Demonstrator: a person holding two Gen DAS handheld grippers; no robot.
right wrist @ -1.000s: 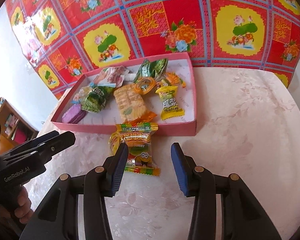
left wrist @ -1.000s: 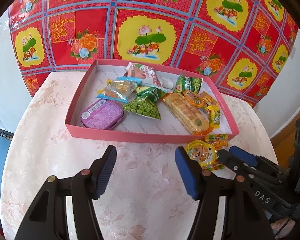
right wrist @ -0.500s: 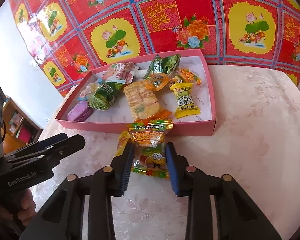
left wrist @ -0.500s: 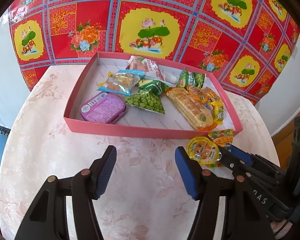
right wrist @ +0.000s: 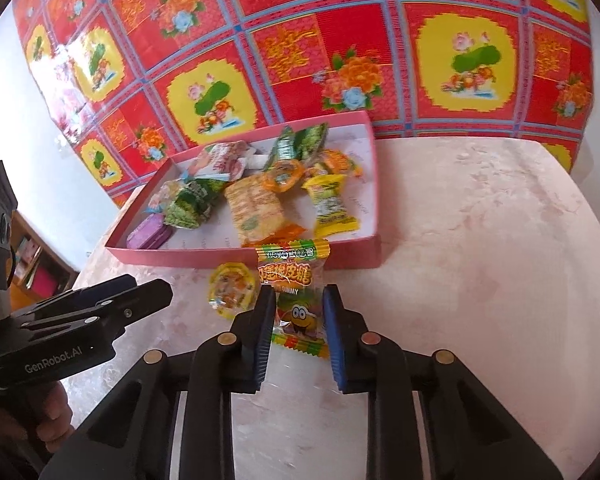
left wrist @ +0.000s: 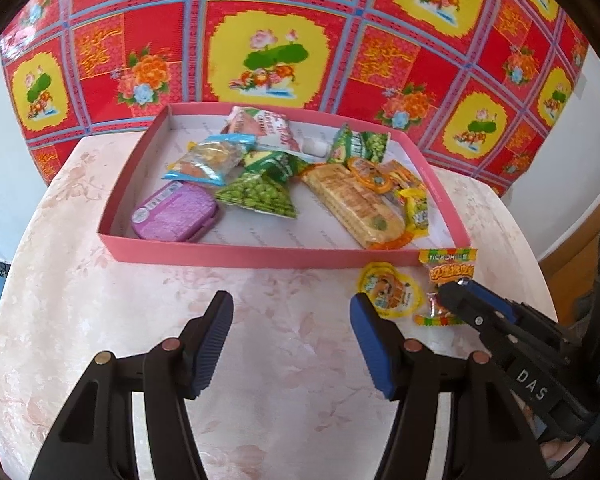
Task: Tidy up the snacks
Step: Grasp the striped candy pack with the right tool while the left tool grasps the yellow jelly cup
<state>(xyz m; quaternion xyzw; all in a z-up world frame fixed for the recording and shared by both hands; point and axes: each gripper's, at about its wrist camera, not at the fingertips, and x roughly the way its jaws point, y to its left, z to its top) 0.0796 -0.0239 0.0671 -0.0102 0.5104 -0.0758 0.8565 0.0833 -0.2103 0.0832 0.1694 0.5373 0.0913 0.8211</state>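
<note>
The right gripper (right wrist: 295, 320) has just been closing, and its blue pads now sit against both sides of the gummy packet (right wrist: 294, 300), which lies on the pale table (right wrist: 480, 260) just in front of the pink box (right wrist: 340, 258). The packet's lower half is squeezed between the pads; its orange top sticks out toward twelve o'clock, overlapping the box's near wall. From the left wrist camera that same packet (left wrist: 446, 276) is half hidden behind the right gripper's dark finger, so only its top and a strip of its bottom edge show.

At about ten o'clock of the packet lies a round yellow jelly cup (right wrist: 232, 294), just beside it on the table. In the left view the cup (left wrist: 390, 290) is partly covered by the left gripper's own right-hand pad.

The left gripper (left wrist: 292, 340) stands wide, nothing between its pads, over bare table near the box's front wall.

Inside the box the snacks overlap: a purple tin (left wrist: 176, 212) at the near left corner, a green pea bag (left wrist: 260, 194), a long cracker pack (left wrist: 356, 208), a yellow wrapped sweet (right wrist: 332, 208). The packets toward the far wall are piled together and their print is too blurred to read.

At eight o'clock in the right view a hand (right wrist: 54, 420) grips the left tool's handle, mostly cut off by the frame.
</note>
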